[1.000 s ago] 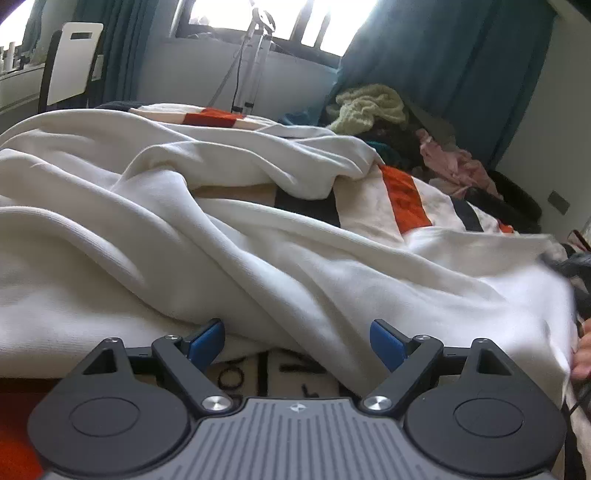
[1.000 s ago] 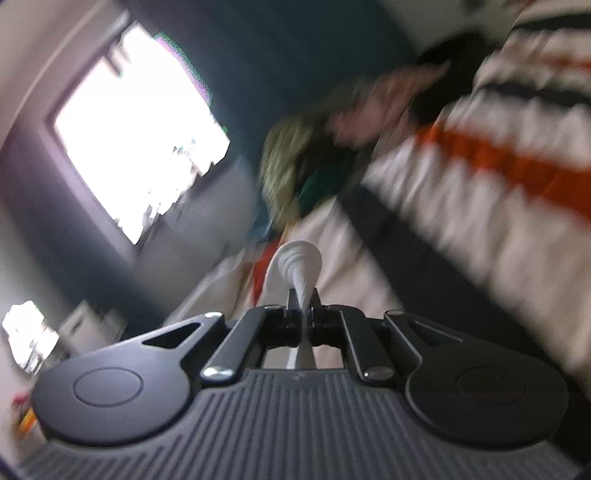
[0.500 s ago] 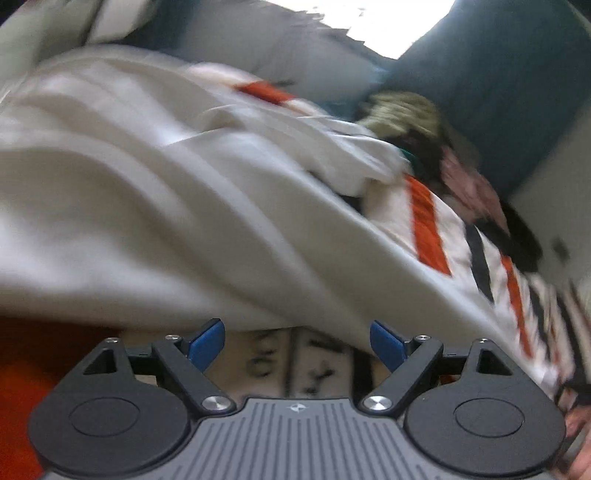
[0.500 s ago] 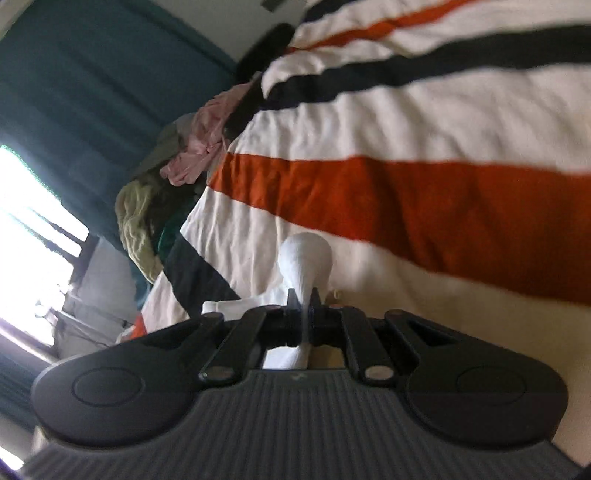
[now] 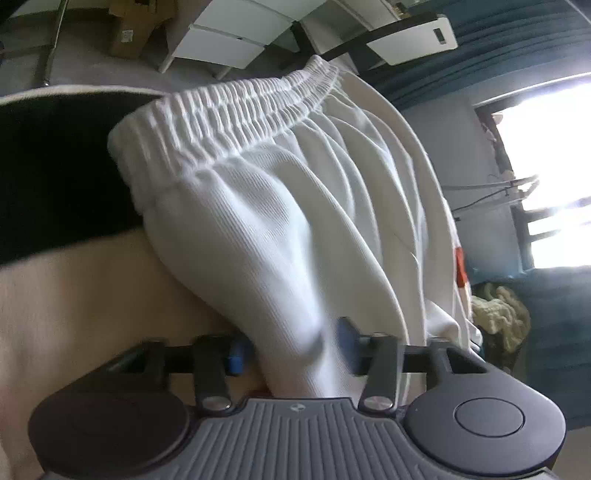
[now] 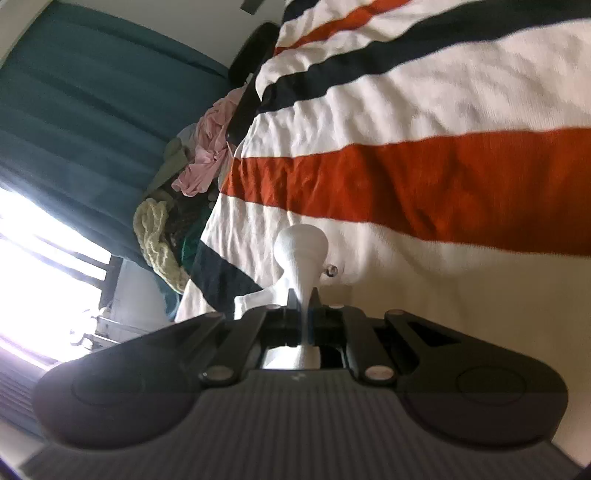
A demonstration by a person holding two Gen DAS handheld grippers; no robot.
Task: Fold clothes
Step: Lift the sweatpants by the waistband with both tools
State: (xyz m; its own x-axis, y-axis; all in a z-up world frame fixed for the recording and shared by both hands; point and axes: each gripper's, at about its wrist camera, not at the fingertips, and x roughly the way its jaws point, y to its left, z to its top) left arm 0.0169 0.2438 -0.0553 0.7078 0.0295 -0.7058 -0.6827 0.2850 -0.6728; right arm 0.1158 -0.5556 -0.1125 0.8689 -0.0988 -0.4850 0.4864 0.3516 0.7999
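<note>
A white ribbed garment with a gathered elastic waistband lies on the striped bed cover. My left gripper is rolled onto its side at the garment's near fold. Its jaws are closing, and the blue pads press the bunched white cloth between them. My right gripper is shut on a thin pinch of white cloth, which bulges out past the fingertips just above the cover. The rest of the garment is hidden in the right wrist view.
A heap of clothes, pink and pale yellow among them, lies at the bed's far end by the teal curtain and bright window. White drawers, a cardboard box and a chair stand beyond the waistband.
My left gripper swung across and rolled over, from the open bedspread edge to the waistband end, and its jaws narrowed onto the cloth. My right gripper settled low over the stripes, still pinching white cloth.
</note>
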